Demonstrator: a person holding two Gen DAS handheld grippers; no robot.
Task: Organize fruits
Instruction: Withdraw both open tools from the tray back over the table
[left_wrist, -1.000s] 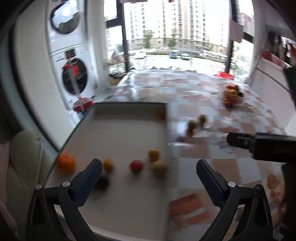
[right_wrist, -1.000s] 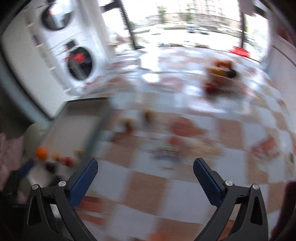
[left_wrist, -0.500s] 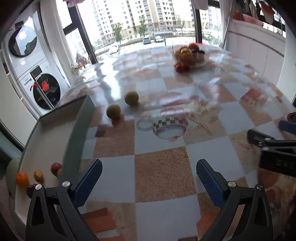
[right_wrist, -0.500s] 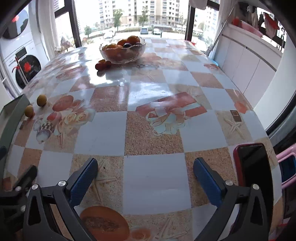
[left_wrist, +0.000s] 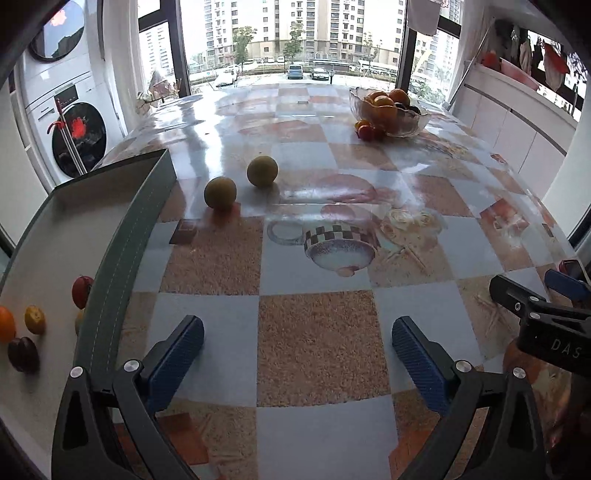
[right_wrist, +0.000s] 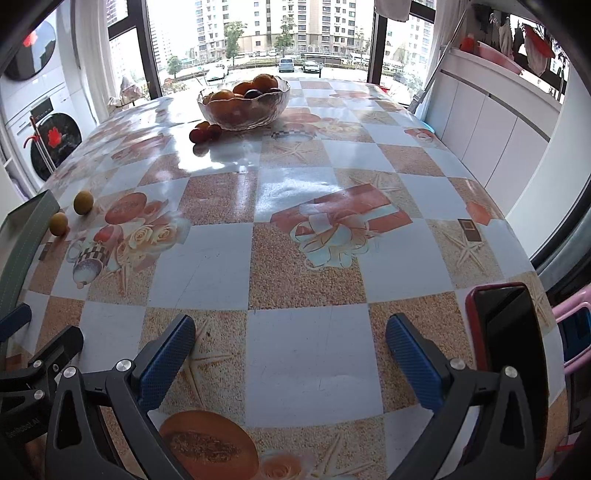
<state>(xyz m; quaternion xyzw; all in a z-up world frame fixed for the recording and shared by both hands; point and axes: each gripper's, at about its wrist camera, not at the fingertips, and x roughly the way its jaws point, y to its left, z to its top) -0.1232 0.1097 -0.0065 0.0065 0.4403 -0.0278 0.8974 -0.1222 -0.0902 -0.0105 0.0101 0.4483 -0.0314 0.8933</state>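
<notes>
Two yellow-green fruits (left_wrist: 220, 192) (left_wrist: 262, 170) lie on the patterned table beside a grey tray (left_wrist: 122, 243), and also show in the right wrist view (right_wrist: 58, 223) (right_wrist: 83, 202). The tray holds a red fruit (left_wrist: 82, 291), a yellow one (left_wrist: 34, 319), an orange (left_wrist: 5, 324) and a dark plum (left_wrist: 23, 353). A glass bowl (left_wrist: 391, 110) (right_wrist: 243, 101) full of oranges stands at the far end, with small red fruits (left_wrist: 366, 130) (right_wrist: 203, 132) beside it. My left gripper (left_wrist: 297, 354) is open and empty above the table. My right gripper (right_wrist: 290, 350) is open and empty.
A phone in a red case (right_wrist: 508, 332) lies at the table's near right edge, next to a pink-cased device (right_wrist: 576, 332). Stacked washing machines (left_wrist: 62, 122) stand left of the table. White cabinets (right_wrist: 491, 122) line the right wall. The right gripper's body (left_wrist: 543, 321) shows at right.
Both grippers swung from the tray side toward the table and steadied. The left view now faces the two yellow-green fruits and the bowl; both grippers stayed open.
</notes>
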